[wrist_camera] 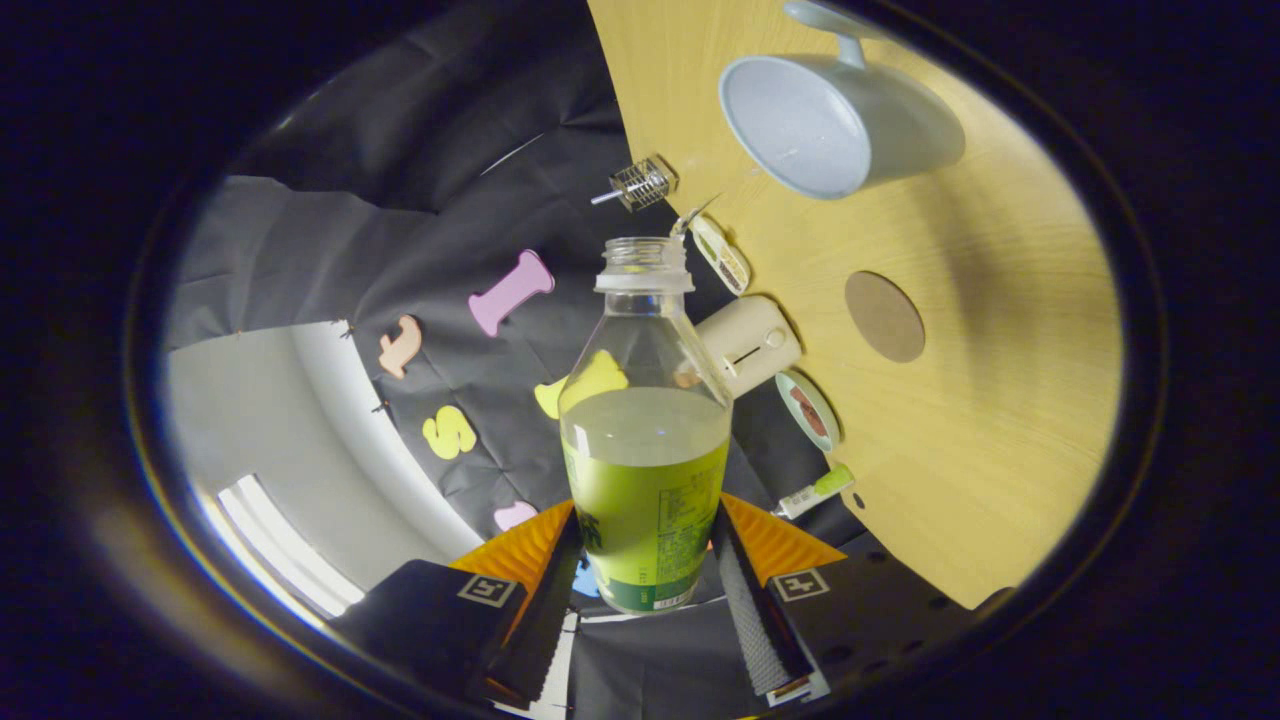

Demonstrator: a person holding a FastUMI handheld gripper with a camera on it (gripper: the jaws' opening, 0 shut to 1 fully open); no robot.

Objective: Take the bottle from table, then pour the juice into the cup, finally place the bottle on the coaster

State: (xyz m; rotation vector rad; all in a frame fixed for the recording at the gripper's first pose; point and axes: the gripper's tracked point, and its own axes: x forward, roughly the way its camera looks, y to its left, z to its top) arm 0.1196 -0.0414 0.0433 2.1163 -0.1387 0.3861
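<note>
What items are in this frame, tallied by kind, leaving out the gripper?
Bottle, held between the fingers: 1
Cup: 1
Coaster: 1
Tape roll: 1
Tube: 1
Wire whisk: 1
Cream box: 1
Packet: 1
Total: 8

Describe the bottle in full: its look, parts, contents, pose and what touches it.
The bottle is clear plastic with a ribbed, threaded neck and no cap. A green printed label wraps its lower body. Pale, cloudy juice fills it to roughly shoulder height, and the liquid surface lies level across the bottle. It sits between the fingers of the gripper, which press on its labelled lower part from both sides. The view is rolled, so the wooden table appears beside it; its open mouth points well short of the cup.
</note>
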